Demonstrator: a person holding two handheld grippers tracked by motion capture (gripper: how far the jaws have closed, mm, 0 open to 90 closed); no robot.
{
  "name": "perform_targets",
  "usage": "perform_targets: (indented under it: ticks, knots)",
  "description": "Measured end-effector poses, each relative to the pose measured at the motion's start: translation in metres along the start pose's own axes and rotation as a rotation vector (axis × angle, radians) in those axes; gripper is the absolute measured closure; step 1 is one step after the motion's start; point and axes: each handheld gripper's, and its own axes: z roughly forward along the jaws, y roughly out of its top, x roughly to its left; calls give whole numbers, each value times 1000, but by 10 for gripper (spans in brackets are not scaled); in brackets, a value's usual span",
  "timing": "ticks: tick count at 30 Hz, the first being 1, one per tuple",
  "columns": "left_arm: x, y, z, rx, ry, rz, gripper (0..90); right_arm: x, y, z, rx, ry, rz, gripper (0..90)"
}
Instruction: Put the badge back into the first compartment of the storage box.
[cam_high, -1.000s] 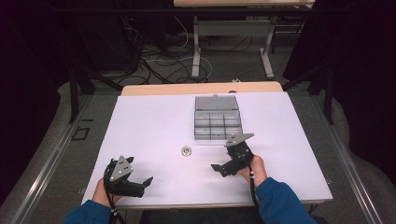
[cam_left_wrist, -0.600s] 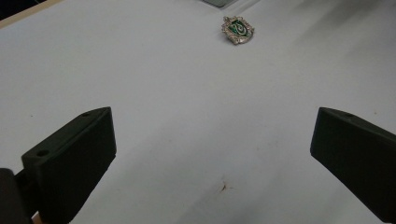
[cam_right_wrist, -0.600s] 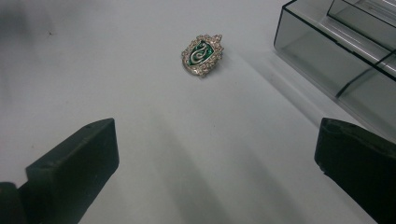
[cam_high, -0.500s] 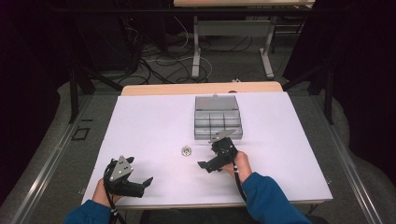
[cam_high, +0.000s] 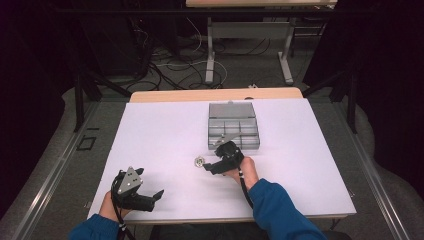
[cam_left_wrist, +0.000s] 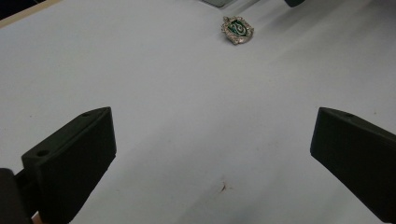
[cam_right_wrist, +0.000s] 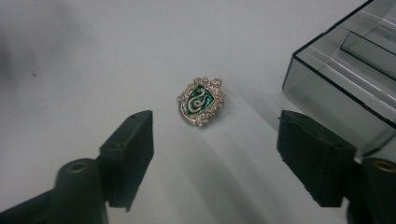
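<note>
While the right gripper (cam_high: 206, 167) has its jaws just closing, still apart, nothing between | badge (cam_right_wrist: 201, 101) flat on table (cam_high: 165, 135), just beyond tips, left-near of grey box (cam_high: 233, 126) | left gripper (cam_high: 152, 199) wide, empty, near-left.

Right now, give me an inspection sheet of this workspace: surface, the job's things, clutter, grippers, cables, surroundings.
Surface: white table top, one small brown speck.
Job's things: small shield-shaped silver badge with green snake enamel lying flat; clear grey plastic compartment box with lid open, just beyond it.
Clutter: nothing seen.
Grippers: right gripper low behind the badge, jaws have just been closing, either side short of it, not touching; left gripper open, resting near the table's front edge, nothing between the jaws.
Cables: black cable trailing from the right gripper; loose cords on the floor.
Surroundings: another table's legs behind, dark curtains.
</note>
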Motion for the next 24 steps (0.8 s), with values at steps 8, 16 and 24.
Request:
perform_targets:
  ticks: [8,16,24]
  knots:
    - [0,0,0,0,-2,-4,5,4,9,23,36,-6,9,450]
    - [-1,0,0,10,-13,-3,5,6,16,35,68,-29,26,549]
    - [-1,1,0,11,-11,-5,5,7,16,42,100,-30,51,598]
